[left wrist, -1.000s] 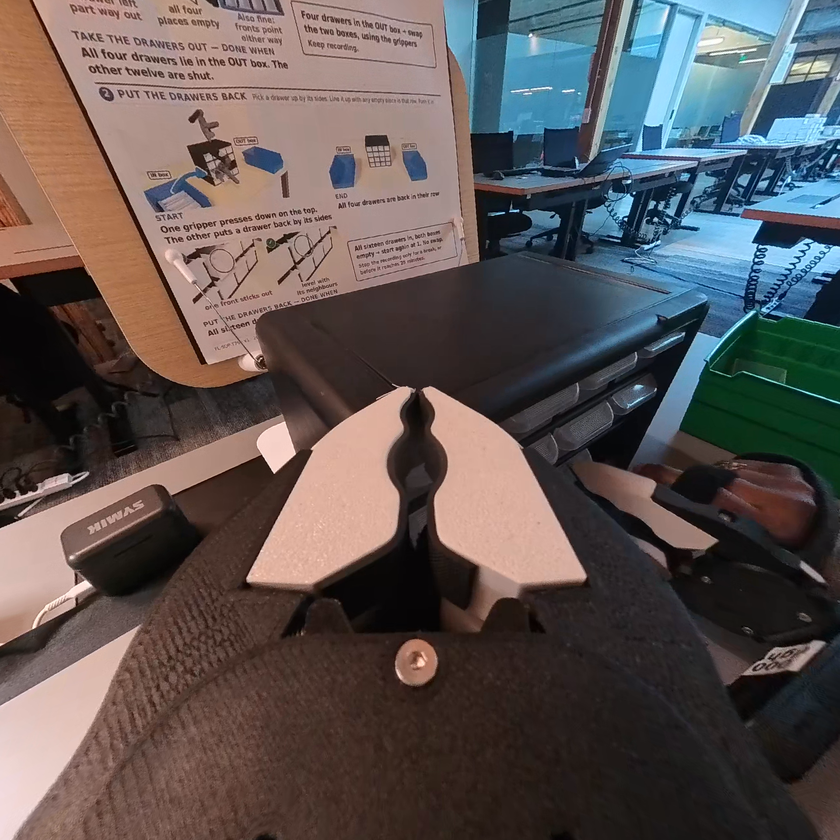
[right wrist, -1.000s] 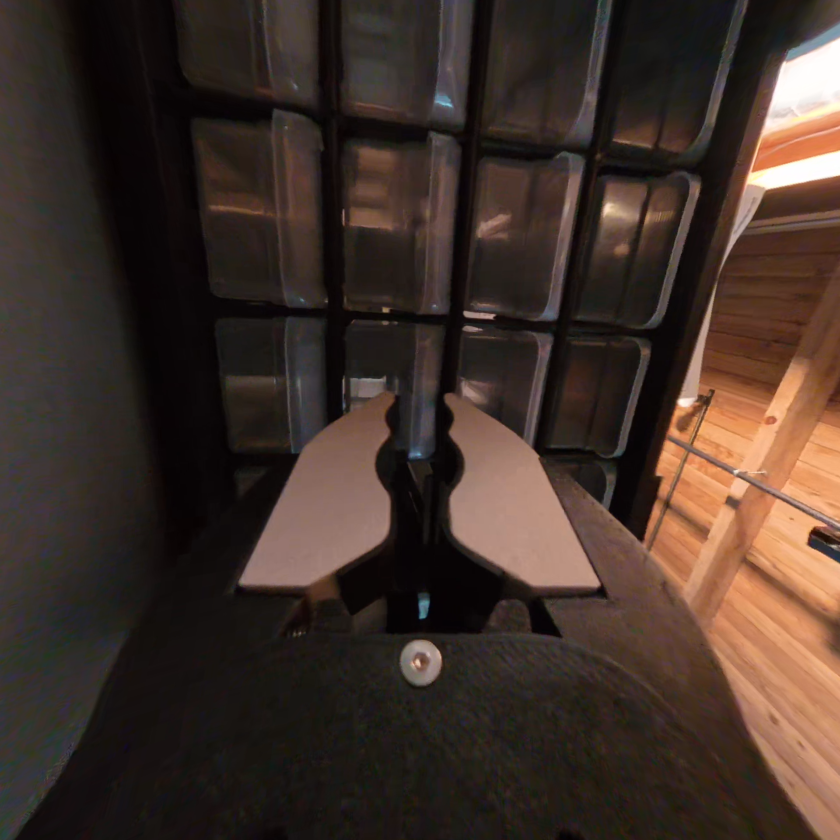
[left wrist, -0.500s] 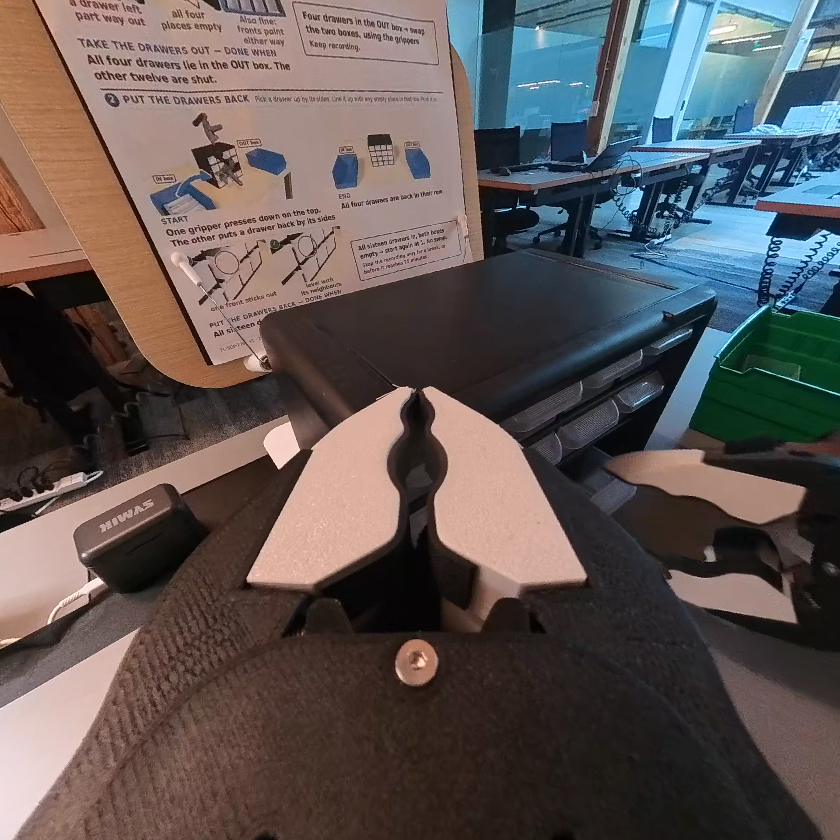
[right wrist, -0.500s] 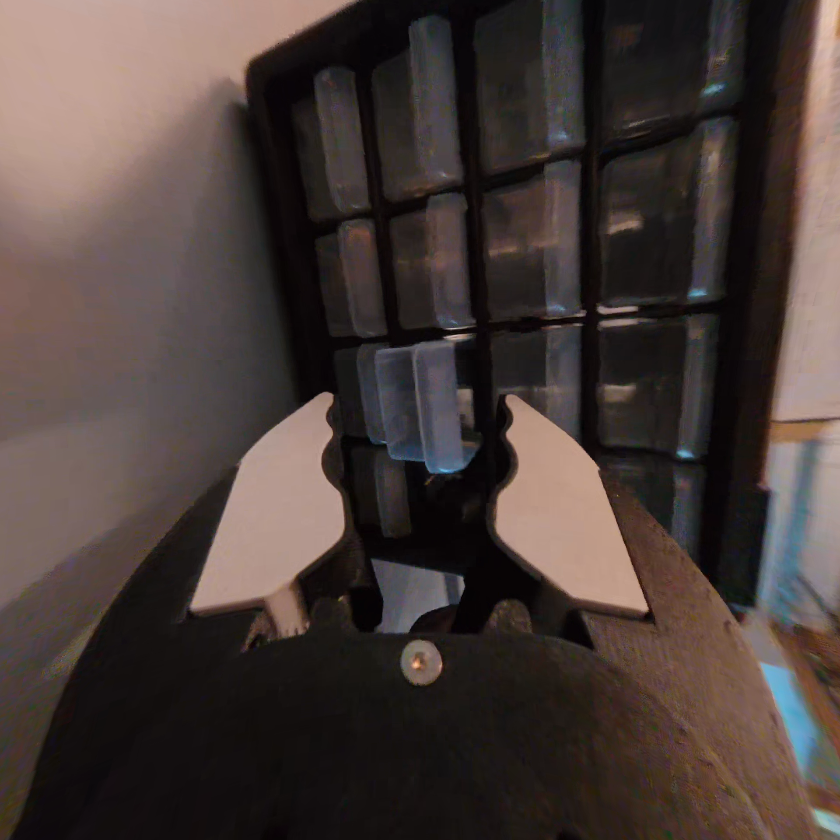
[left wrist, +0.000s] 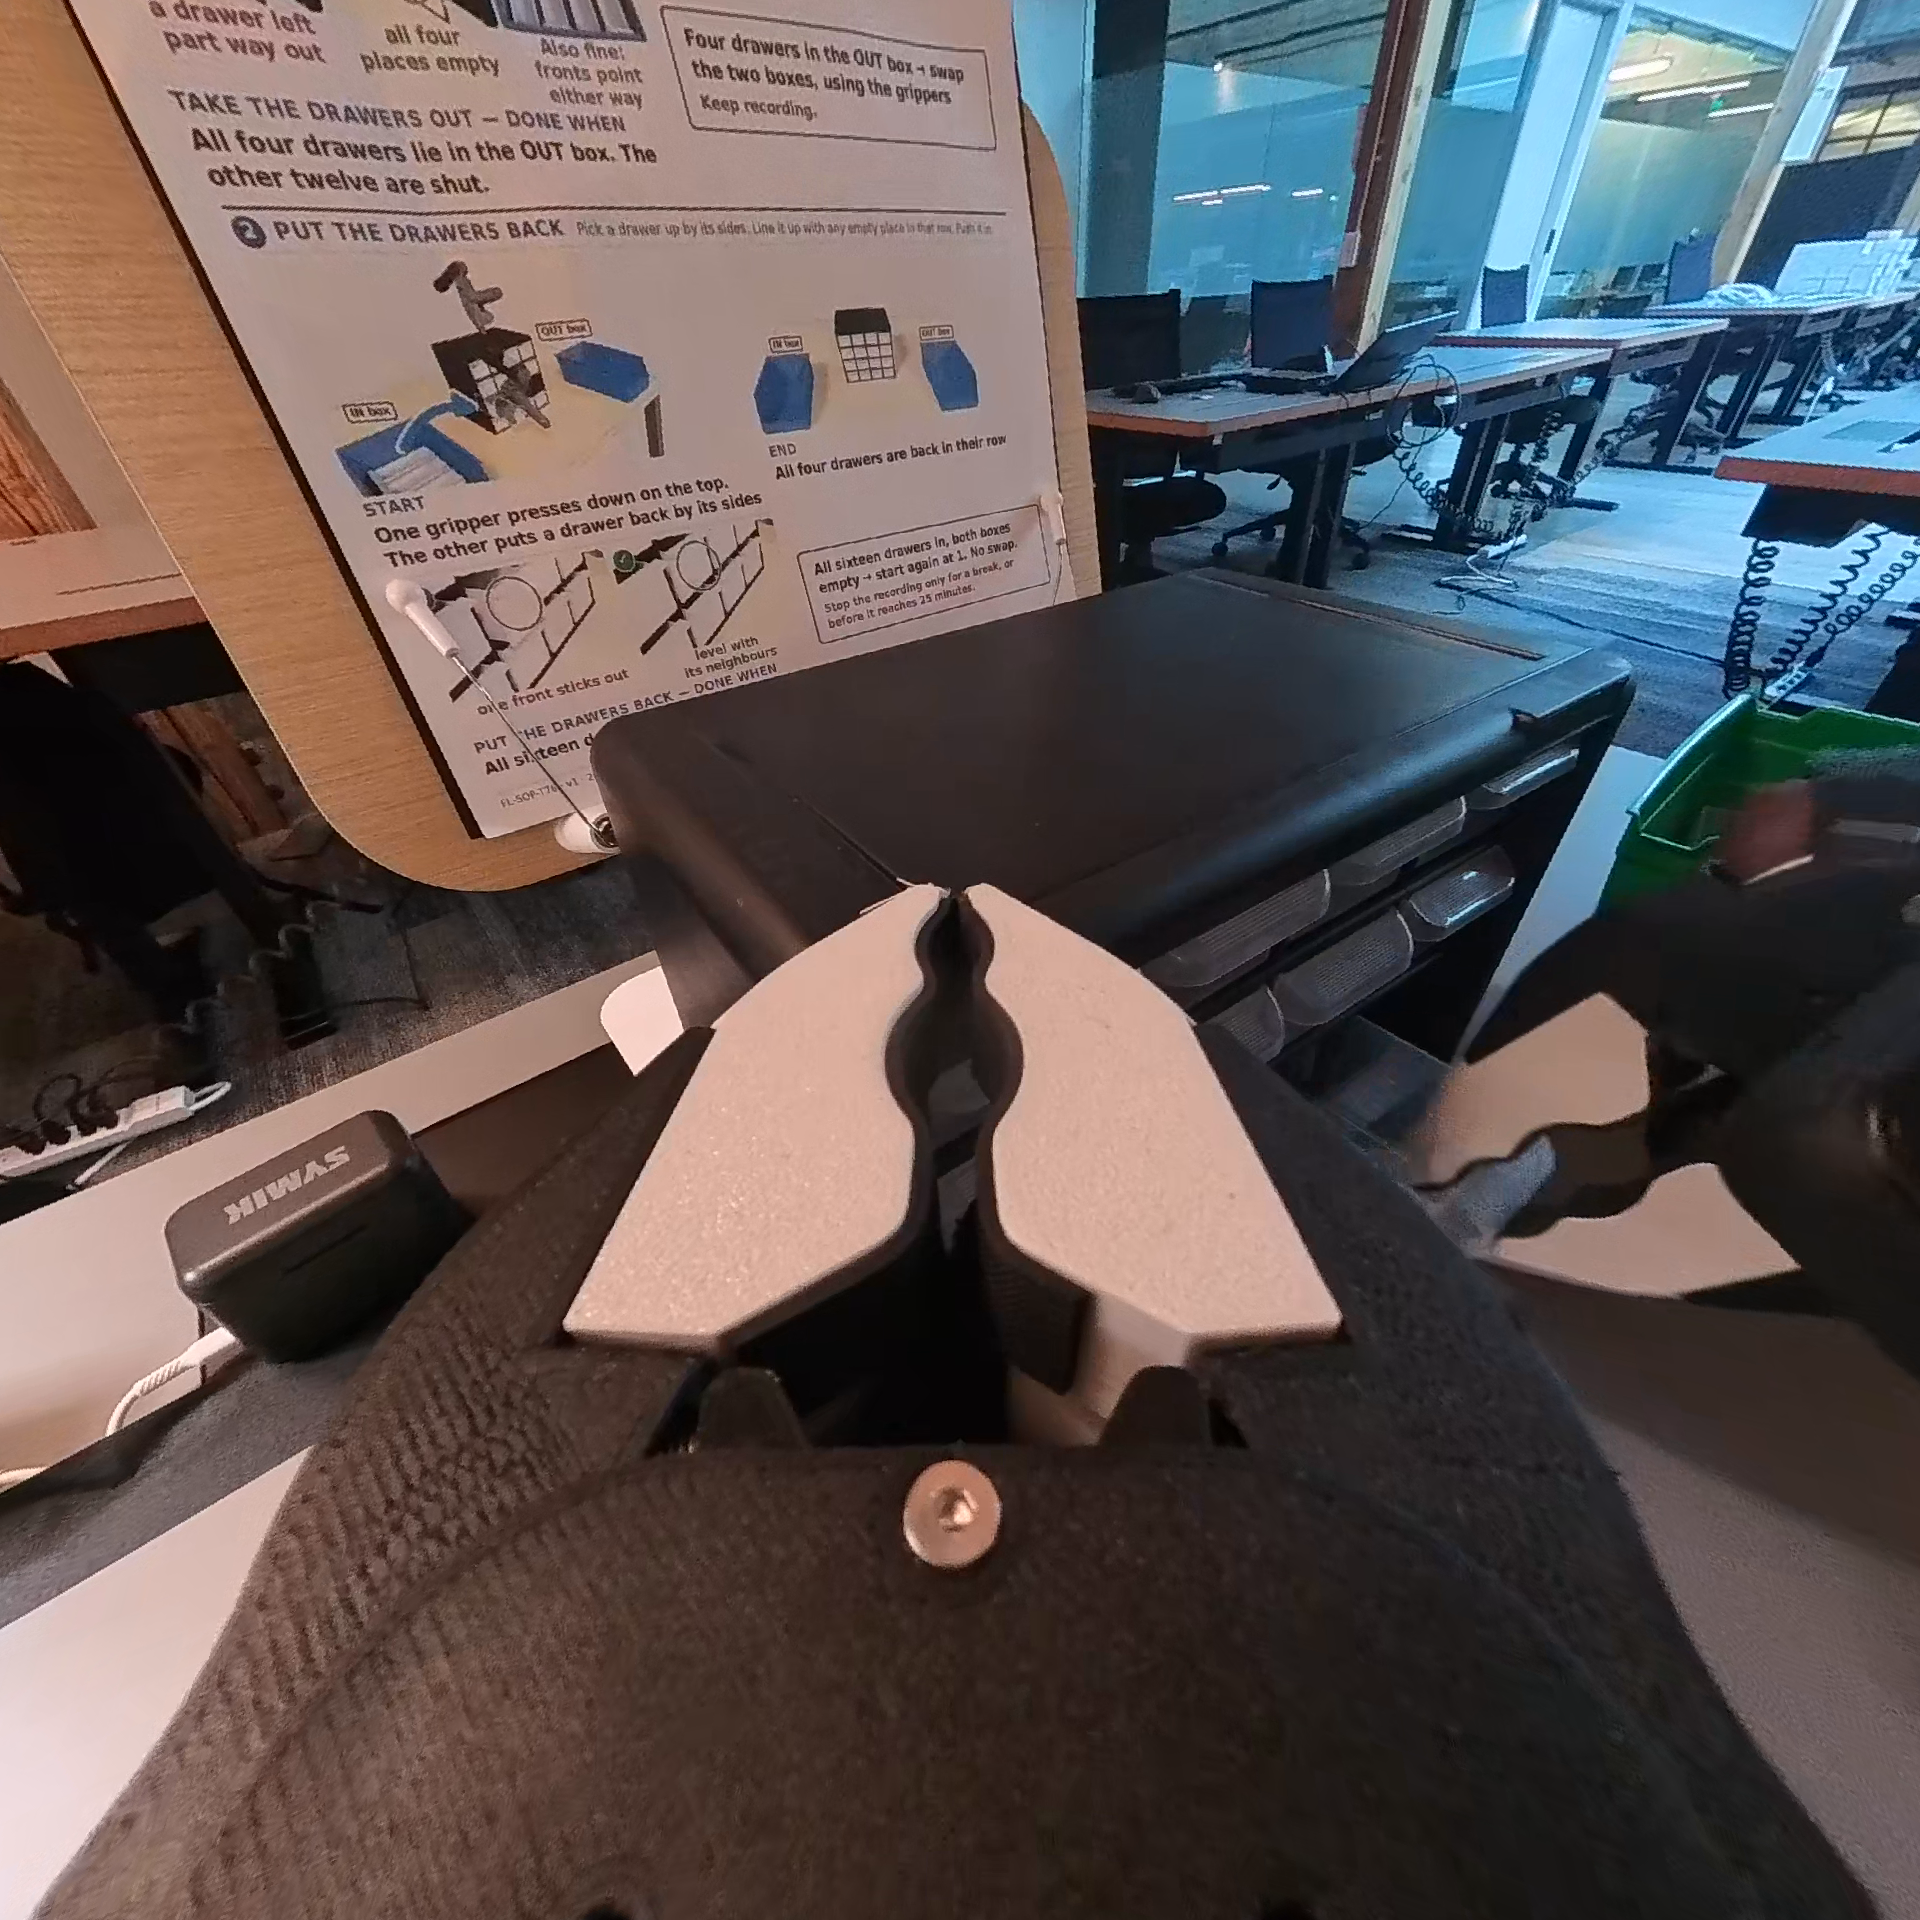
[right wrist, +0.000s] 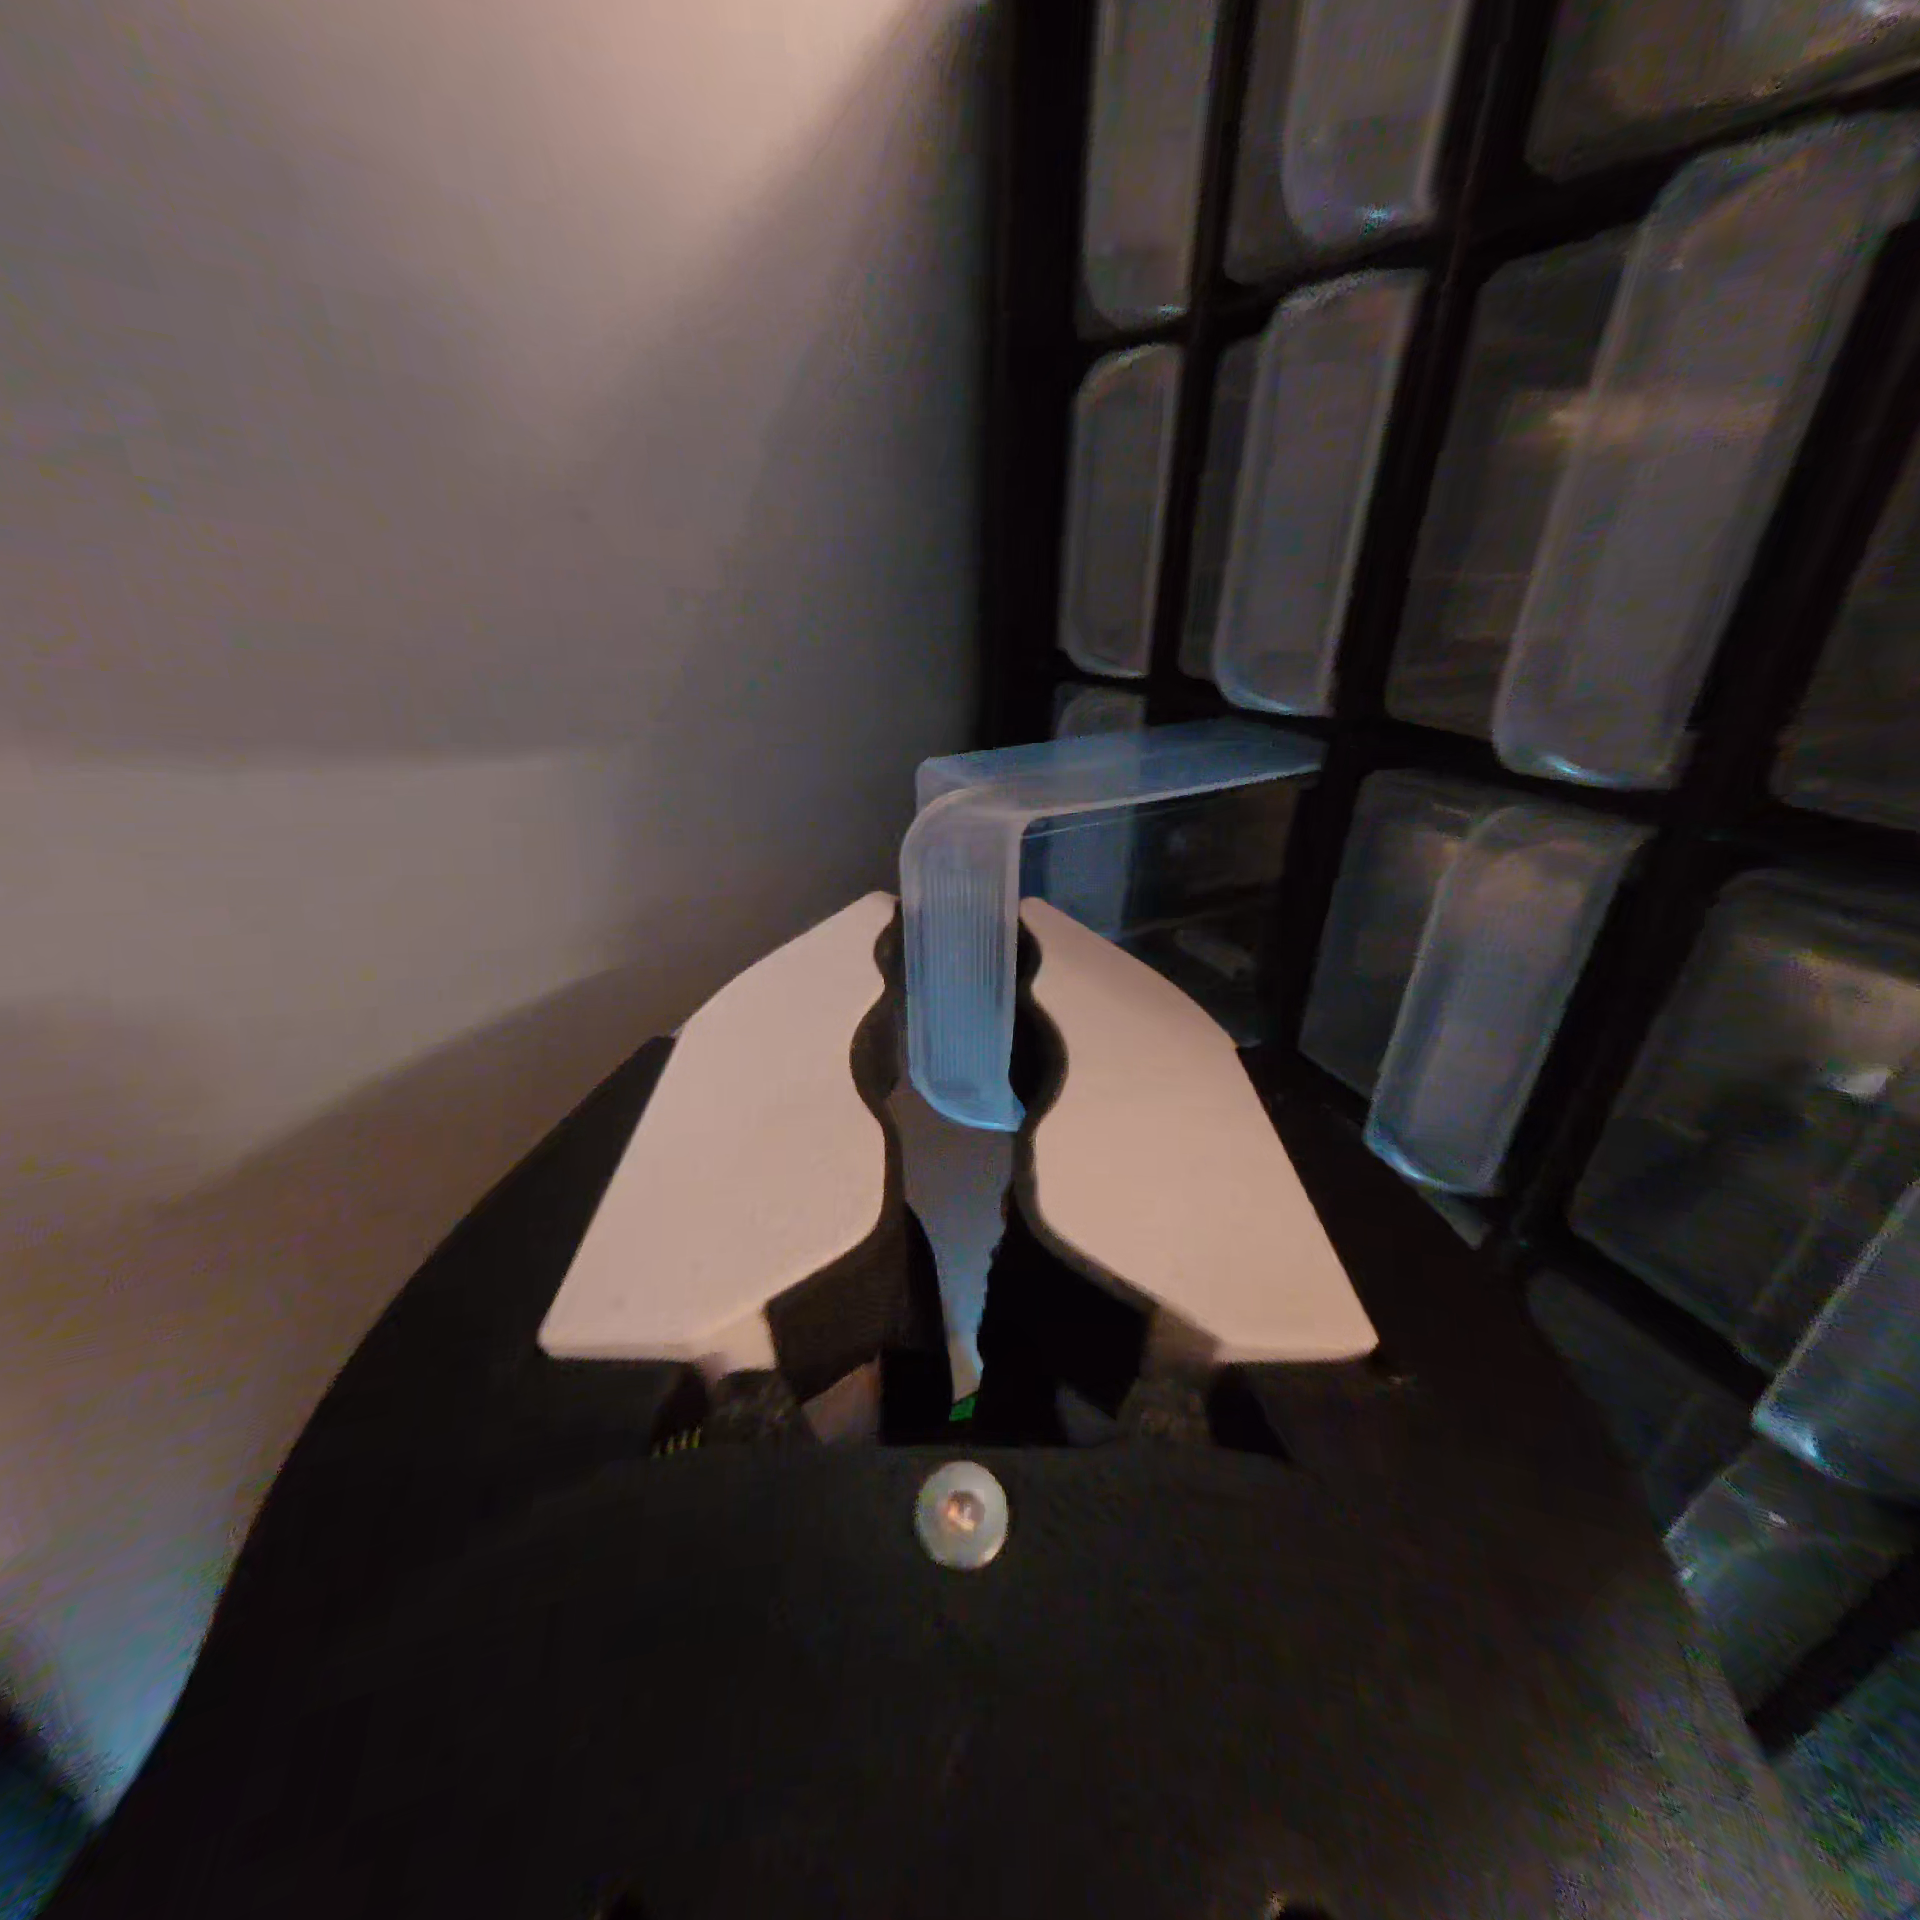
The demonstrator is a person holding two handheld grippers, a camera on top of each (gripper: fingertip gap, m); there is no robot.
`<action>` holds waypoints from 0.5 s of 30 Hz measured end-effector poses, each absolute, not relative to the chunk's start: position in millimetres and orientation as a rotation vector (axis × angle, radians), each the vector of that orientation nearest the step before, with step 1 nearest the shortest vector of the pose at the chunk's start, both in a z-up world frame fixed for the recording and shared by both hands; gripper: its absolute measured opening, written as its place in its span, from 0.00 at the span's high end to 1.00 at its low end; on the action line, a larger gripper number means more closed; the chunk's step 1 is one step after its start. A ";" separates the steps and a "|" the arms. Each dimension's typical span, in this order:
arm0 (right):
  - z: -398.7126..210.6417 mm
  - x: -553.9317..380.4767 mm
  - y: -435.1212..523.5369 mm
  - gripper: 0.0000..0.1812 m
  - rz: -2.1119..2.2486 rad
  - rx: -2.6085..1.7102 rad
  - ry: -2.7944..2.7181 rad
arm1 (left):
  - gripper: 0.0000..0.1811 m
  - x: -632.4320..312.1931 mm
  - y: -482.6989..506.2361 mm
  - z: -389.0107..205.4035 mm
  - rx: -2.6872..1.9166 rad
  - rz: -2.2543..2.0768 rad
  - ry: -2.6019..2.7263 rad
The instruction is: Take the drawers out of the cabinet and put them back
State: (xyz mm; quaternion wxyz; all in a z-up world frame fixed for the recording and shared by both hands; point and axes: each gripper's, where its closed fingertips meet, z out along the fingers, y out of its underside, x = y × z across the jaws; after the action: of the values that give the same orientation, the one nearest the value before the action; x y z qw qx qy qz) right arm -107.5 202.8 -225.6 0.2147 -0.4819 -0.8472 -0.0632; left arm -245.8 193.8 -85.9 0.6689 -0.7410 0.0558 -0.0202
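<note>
There was one black cabinet (left wrist: 1143,727), one drawer (right wrist: 1101,821) pulled partway out, one green bin (left wrist: 1704,800), two grippers and one instruction poster (left wrist: 582,364).

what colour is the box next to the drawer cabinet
Green: the open plastic box, seen best in the left wrist view.

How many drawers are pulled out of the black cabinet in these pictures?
1. The clear plastic drawer sticks partway out of the black cabinet, its handle in the right claw. The other visible drawers sit shut; some slots lie outside the pictures.

right tongs (left wrist: 1455,1174) blurred and cut off at frame edge, green bin (left wrist: 1704,800) half hidden
</note>
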 end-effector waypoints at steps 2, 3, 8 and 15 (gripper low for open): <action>-225.3 -103.6 192.6 0.91 -0.138 -1.356 -2.411 | 0.99 -245.8 193.9 -85.8 -1.670 -0.042 0.127; -226.1 -101.2 192.7 0.91 -0.164 -1.367 -2.424 | 0.99 -245.8 193.9 -85.8 -1.671 -0.042 0.127; -230.4 -92.7 165.4 0.92 -0.074 -1.378 -2.510 | 0.99 -245.9 194.0 -85.8 -1.669 -0.046 0.129; -231.4 -75.2 137.2 0.93 -0.036 -1.379 -2.593 | 0.99 -246.0 193.9 -85.9 -1.671 -0.036 0.130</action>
State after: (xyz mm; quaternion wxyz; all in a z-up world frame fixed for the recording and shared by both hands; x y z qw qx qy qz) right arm -75.2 137.2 -231.4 0.1020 -0.4672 -0.8782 -0.0122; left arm -246.0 193.9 -85.9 0.6690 -0.7409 0.0576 -0.0159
